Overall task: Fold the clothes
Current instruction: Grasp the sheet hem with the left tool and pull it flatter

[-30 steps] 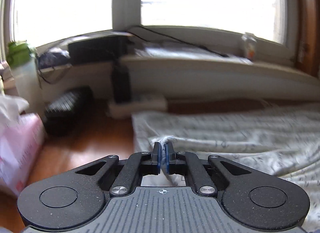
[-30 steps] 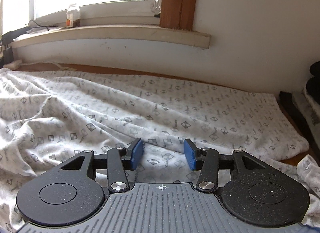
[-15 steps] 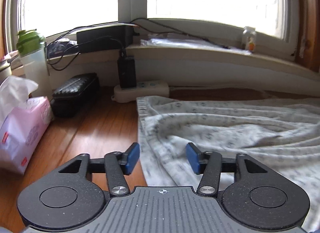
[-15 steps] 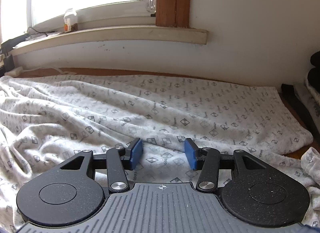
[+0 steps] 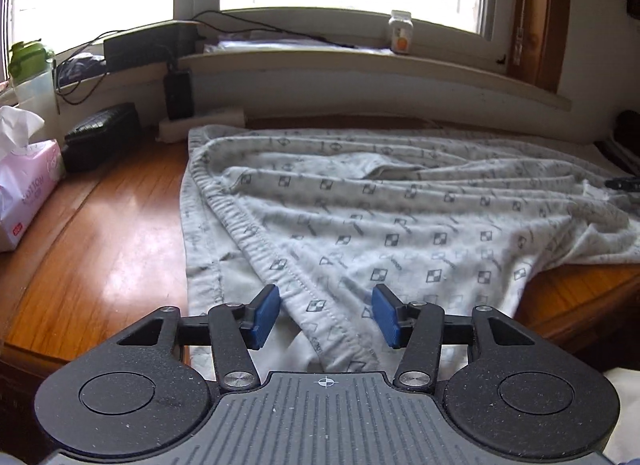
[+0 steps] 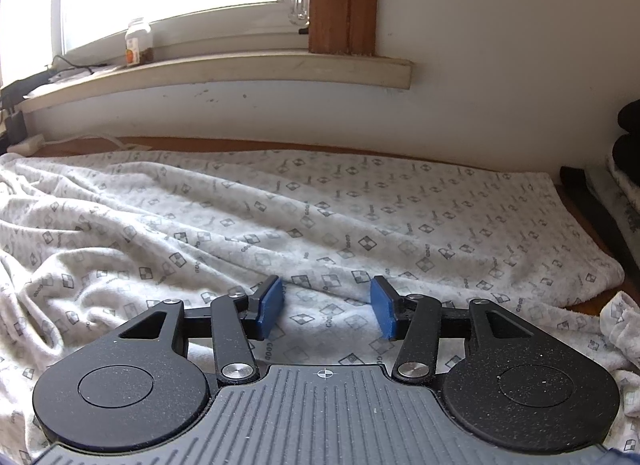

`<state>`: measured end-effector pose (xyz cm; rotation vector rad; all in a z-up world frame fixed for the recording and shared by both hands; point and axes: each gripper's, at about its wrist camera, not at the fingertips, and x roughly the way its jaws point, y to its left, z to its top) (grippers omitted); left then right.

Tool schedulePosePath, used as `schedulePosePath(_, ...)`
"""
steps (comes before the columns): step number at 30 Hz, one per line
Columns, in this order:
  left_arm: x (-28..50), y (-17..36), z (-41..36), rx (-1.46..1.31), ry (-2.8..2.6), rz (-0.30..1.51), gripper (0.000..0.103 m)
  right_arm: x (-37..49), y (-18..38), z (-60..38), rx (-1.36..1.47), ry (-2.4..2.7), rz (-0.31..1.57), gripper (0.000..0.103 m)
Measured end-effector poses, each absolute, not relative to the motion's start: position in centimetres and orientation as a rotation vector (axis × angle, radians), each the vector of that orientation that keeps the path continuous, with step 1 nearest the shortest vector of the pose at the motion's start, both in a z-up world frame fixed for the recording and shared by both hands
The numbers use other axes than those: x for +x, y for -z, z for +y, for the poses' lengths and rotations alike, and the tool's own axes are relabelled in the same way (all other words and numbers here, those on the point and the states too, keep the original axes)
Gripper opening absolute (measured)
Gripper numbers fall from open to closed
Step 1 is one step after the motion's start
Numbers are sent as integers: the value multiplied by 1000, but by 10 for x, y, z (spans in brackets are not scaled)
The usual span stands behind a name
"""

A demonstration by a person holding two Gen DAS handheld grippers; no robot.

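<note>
Sunlit wooden tabletop (image 5: pixel 120 249) is carrying a grey patterned garment (image 5: pixel 380 217), which is lying rumpled from the left-centre across to the right edge. Left gripper (image 5: pixel 326 315) is hovering over the garment's stitched hem, jaws closing with nothing pinched; right gripper (image 6: pixel 326 311) is hanging half-open above the cloth. Tissue pack (image 5: pixel 24 193) is sitting at the left edge beneath the windowsill (image 5: pixel 360 65).

Pink tissue pack (image 5: pixel 26 193), left edge of the wooden tabletop (image 5: pixel 112 233): printed word, probably "COTTON", first letters unclear. Grey patterned garment (image 6: pixel 320 217), spread over the tabletop: repeated small print "GOOD" among checkered squares. Bottle (image 5: pixel 401 32) on the windowsill: label unreadable.
</note>
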<state>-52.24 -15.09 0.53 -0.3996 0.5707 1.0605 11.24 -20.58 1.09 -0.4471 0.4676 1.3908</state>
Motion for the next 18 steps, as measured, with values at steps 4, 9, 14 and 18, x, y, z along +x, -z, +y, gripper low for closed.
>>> schedulePosePath(4, -529, -8, -150, -377, -1065, 541, 5, 107, -11, -207, -470, -1389, 435, 50)
schedulePosePath(9, -554, -34, -133, -367, -1130, 481, 6, 74, -24, -216, -476, -1490, 358, 50)
schedulePosePath(14, -552, -32, -114, -379, -1125, 494, 7, 4, -37, -220, -502, -1700, 296, 48)
schedulePosePath(18, -538, -18, -93, -370, -1128, 526, 7, -62, -39, -216, -560, -1897, 288, 44)
